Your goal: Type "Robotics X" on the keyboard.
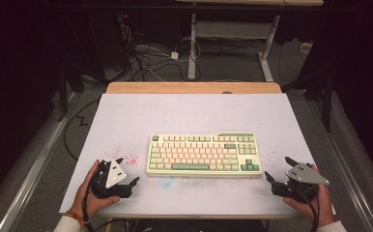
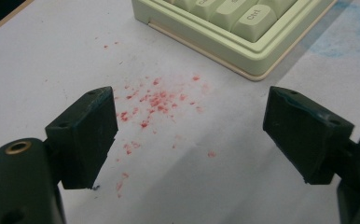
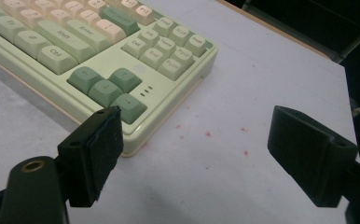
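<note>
One keyboard [image 1: 204,154] lies flat in the middle of the white table top [image 1: 184,113]. It is pale green with cream, pink and darker green keys, and its long side runs from left to right. In the right gripper view the four dark green arrow keys [image 3: 108,86] sit at its near right corner. In the left gripper view a key marked Ctrl [image 2: 253,17] sits at its near left corner.

The left gripper [image 1: 126,172] is near the left end of the keyboard, close to the near edge of the table. Its two black jaws are wide apart and hold nothing. Between them, on the table, is a patch of small red specks [image 2: 157,100]. The jaws do not touch the keyboard.

The right gripper [image 1: 279,169] is near the right end of the keyboard. Its jaws are wide apart too, with nothing between them. A few red specks [image 3: 208,134] lie on the table there.

A hand [image 1: 92,195] holds the left gripper, and another hand [image 1: 320,205] holds the right one
</note>
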`<state>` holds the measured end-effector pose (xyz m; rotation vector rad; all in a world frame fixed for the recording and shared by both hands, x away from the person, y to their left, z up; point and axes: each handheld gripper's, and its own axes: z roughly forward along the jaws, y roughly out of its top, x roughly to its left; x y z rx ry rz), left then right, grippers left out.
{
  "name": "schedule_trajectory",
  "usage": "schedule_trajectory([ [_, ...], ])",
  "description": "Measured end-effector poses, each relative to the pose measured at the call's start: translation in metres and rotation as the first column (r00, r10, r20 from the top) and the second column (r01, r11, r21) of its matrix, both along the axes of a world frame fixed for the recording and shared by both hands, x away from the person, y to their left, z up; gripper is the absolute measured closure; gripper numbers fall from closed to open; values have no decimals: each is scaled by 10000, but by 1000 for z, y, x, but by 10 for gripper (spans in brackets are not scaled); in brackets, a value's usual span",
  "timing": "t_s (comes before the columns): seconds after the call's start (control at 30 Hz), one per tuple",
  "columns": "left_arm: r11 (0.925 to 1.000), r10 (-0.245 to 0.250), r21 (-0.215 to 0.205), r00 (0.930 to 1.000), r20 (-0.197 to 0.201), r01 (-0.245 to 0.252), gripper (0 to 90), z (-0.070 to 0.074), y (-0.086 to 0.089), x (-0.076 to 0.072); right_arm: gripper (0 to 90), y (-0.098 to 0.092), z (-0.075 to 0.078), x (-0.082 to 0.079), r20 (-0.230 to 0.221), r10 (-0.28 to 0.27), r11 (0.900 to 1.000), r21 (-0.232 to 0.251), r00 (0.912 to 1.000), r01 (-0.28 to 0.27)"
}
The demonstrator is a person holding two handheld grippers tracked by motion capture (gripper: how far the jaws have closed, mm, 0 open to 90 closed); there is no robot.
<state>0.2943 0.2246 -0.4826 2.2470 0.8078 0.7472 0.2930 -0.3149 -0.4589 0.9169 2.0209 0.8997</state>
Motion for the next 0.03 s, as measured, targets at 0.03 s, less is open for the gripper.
schedule_trajectory([
  [0.03,10000,14,-41,10000,0,-14,165,0,0,1,184,0,0,0,-9,8,10000,23,10000,-8],
])
